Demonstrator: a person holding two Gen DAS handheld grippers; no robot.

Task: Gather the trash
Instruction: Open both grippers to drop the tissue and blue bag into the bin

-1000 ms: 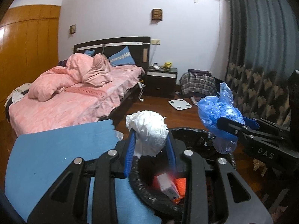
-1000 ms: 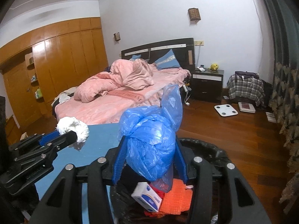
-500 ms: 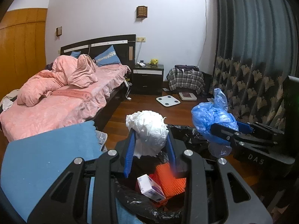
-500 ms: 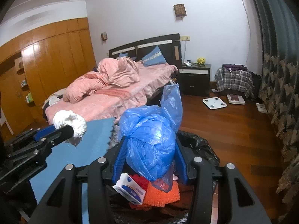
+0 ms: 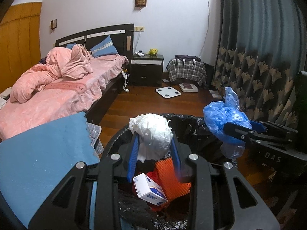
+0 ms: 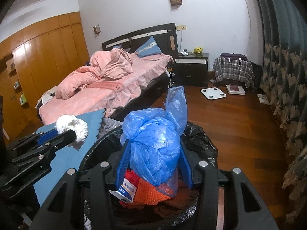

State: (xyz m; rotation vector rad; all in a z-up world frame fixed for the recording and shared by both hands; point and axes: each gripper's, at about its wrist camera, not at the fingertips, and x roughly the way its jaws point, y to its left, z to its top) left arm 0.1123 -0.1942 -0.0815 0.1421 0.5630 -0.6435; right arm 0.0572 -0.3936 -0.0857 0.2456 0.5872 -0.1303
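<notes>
Both loads hang directly over the mouth of the black-lined trash bin [image 5: 193,126], so the coming move is judged a plain release straight down. The left tool [image 5: 153,147] grips a white paper wad [image 5: 150,134] above the bin's near-left rim; the right tool [image 6: 154,153] clamps a crumpled blue plastic bag [image 6: 153,145] toward the right rim, beside it. Neither seems nearer. Inside the bin lie a small white box [image 5: 149,188] and orange textured material [image 5: 170,178]
</notes>
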